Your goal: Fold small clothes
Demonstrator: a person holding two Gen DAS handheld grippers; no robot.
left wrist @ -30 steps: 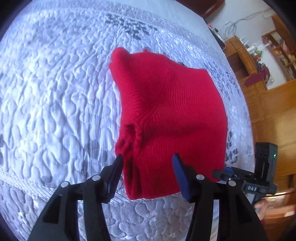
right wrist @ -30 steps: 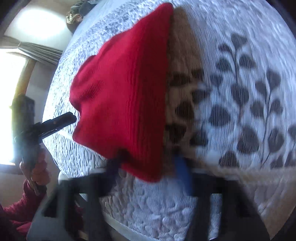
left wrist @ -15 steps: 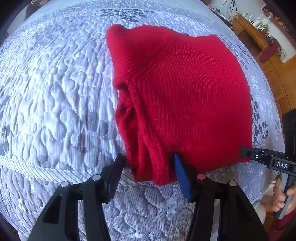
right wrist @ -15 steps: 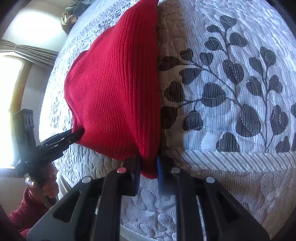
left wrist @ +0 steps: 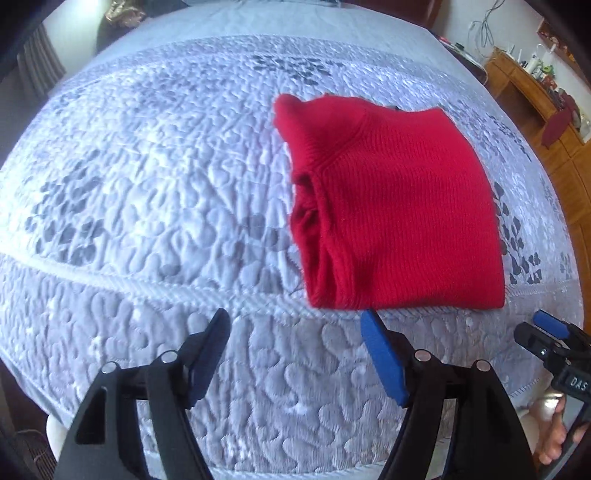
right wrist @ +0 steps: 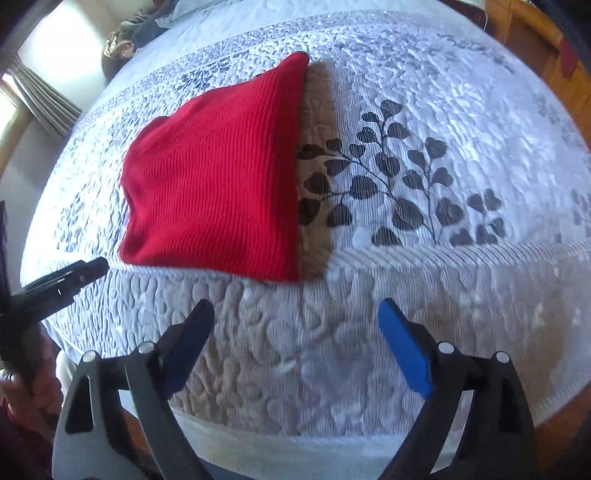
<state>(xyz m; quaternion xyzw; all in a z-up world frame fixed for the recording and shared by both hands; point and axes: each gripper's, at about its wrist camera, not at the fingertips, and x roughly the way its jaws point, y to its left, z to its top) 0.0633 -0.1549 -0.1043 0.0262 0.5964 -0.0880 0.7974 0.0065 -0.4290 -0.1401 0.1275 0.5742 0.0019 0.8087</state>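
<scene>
A red knit garment [left wrist: 391,206] lies folded flat on the grey quilted bedspread [left wrist: 147,177], near its front edge. It also shows in the right wrist view [right wrist: 218,177]. My left gripper [left wrist: 295,332] is open and empty, just in front of the garment's near left corner. My right gripper [right wrist: 295,321] is open and empty, in front of the garment's near right corner. Neither touches the cloth. The right gripper's tip shows at the right of the left wrist view [left wrist: 546,328], and the left gripper's tip shows at the left of the right wrist view [right wrist: 74,273].
The bedspread [right wrist: 406,184] has a dark leaf print to the right of the garment. Wooden furniture [left wrist: 535,81] with small items stands at the far right. A curtain [right wrist: 40,96] and dark clothing [right wrist: 147,29] are at the far left.
Both grippers let go of the garment's near edge, opened wide and pulled back towards the bed's front edge. The garment now lies flat on the bedspread.
</scene>
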